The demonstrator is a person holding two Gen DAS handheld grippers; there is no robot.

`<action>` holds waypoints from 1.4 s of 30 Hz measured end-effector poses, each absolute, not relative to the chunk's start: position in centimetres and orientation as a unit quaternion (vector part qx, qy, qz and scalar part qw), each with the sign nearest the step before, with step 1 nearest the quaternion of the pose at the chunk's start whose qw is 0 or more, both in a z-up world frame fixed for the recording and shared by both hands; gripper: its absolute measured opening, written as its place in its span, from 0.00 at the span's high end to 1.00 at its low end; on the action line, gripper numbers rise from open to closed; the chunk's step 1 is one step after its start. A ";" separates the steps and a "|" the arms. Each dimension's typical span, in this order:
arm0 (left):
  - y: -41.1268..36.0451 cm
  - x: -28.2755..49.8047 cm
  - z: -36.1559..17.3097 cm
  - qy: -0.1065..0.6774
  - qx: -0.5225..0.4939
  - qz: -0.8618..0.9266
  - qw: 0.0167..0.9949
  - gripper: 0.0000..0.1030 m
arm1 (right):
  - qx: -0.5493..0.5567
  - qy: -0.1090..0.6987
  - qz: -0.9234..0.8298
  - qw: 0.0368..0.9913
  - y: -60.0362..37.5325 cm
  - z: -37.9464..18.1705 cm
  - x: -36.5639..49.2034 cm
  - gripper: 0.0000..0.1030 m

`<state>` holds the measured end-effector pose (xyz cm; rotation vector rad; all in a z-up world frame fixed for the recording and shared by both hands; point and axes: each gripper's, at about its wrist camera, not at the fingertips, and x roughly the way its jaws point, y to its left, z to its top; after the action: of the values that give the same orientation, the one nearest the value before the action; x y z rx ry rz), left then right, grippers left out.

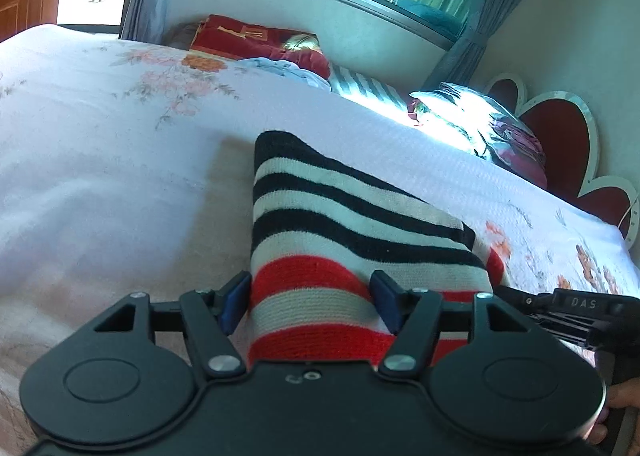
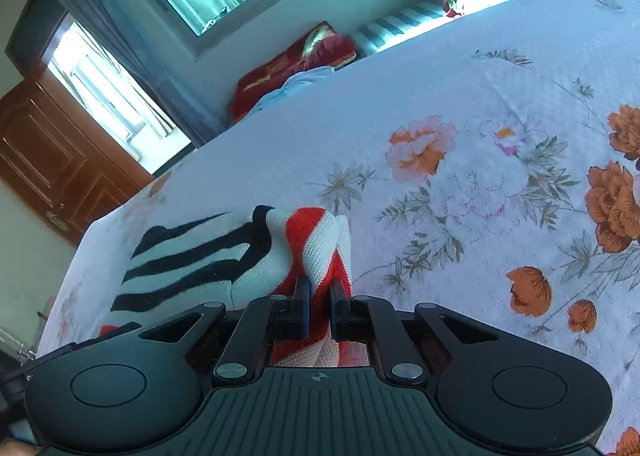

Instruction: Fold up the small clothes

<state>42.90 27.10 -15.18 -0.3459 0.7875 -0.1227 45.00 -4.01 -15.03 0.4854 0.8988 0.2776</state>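
The floral bed sheet [image 2: 460,104] is giving me a flat folding surface. The striped knit garment [image 1: 340,224] is lying across it, running forward between my left gripper [image 1: 308,304]'s wide-standing jaws. My right gripper [image 2: 319,298] is pinching its bunched red-and-white edge narrowly, probably for folding it over.
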 end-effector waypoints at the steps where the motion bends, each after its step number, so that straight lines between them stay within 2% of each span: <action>1: 27.1 42.8 -15.0 0.381 -0.167 -0.059 0.907 0.38 | 0.225 0.430 0.134 0.864 -3.9 -14.7 45.0 0.92; 4: 27.1 42.1 -14.2 0.376 -0.160 -0.056 0.911 0.40 | 0.215 0.417 0.133 0.873 -3.8 -12.9 44.4 0.86; 10: 26.3 39.0 -12.8 0.373 -0.143 -0.051 0.915 0.41 | 0.207 0.388 0.185 0.879 -1.8 -9.3 41.2 0.85; 14: 25.5 37.5 -13.3 0.386 -0.120 -0.051 0.913 0.35 | 0.145 0.404 0.192 0.883 0.8 -10.5 39.4 0.85; 17: 25.7 36.9 -13.7 0.384 -0.122 -0.047 0.914 0.31 | 0.138 0.417 0.182 0.880 0.8 -12.5 39.4 0.86; 20: 25.9 36.1 -12.8 0.386 -0.127 -0.048 0.912 0.36 | 0.144 0.409 0.183 0.882 0.8 -11.2 38.4 0.85; 26: 25.6 32.2 -11.8 0.383 -0.112 -0.074 0.914 0.37 | 0.132 0.395 0.189 0.889 -0.5 -9.4 33.9 0.85; 33: 26.6 29.7 -15.0 0.404 -0.128 -0.072 0.903 0.36 | 0.149 0.422 0.157 0.880 -1.5 -11.4 31.1 0.86; 39: 27.3 29.8 -15.6 0.406 -0.135 -0.079 0.900 0.34 | 0.151 0.441 0.147 0.872 -1.3 -13.5 30.1 0.86; 42: 26.8 29.8 -15.0 0.409 -0.125 -0.073 0.901 0.35 | 0.149 0.438 0.135 0.876 -1.0 -12.6 29.9 0.85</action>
<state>29.76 26.79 -15.01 -0.2583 0.8458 -0.1516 29.89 -1.05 -12.56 0.3108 0.9139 0.2815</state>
